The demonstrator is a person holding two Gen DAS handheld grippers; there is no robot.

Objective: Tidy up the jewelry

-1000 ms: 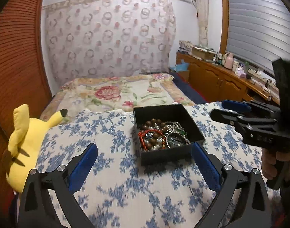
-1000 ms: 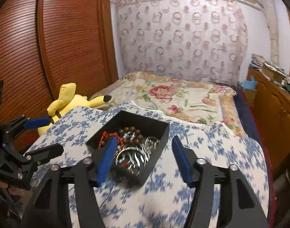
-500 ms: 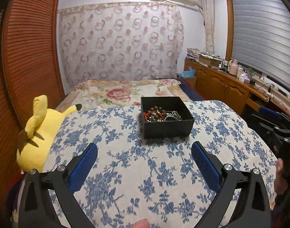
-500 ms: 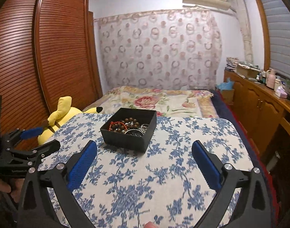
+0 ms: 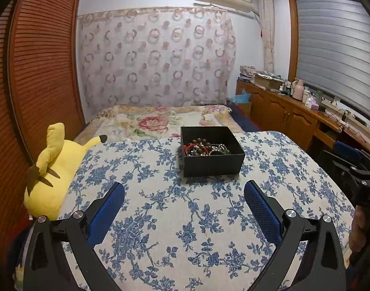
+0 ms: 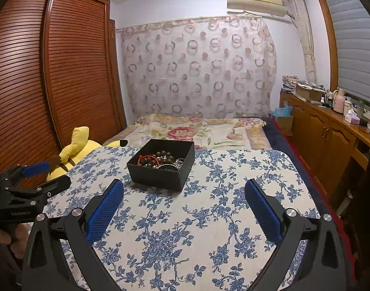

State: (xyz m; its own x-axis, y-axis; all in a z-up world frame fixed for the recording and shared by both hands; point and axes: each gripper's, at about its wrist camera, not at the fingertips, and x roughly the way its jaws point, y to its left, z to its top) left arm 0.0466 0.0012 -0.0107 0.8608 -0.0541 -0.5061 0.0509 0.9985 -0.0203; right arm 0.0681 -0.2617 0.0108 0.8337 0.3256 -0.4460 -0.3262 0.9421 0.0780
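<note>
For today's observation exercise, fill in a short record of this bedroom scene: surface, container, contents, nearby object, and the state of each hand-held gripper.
surface: table under a blue floral cloth
container: black box, open, no lid in view, on the far half of the cloth
contents: jumbled jewelry, with dark beads, a red string and silvery pieces
nearby object: yellow plush at the table's left edge
left hand-held gripper: open, empty, short of the box
right hand-held gripper: open, empty, short of the box
</note>
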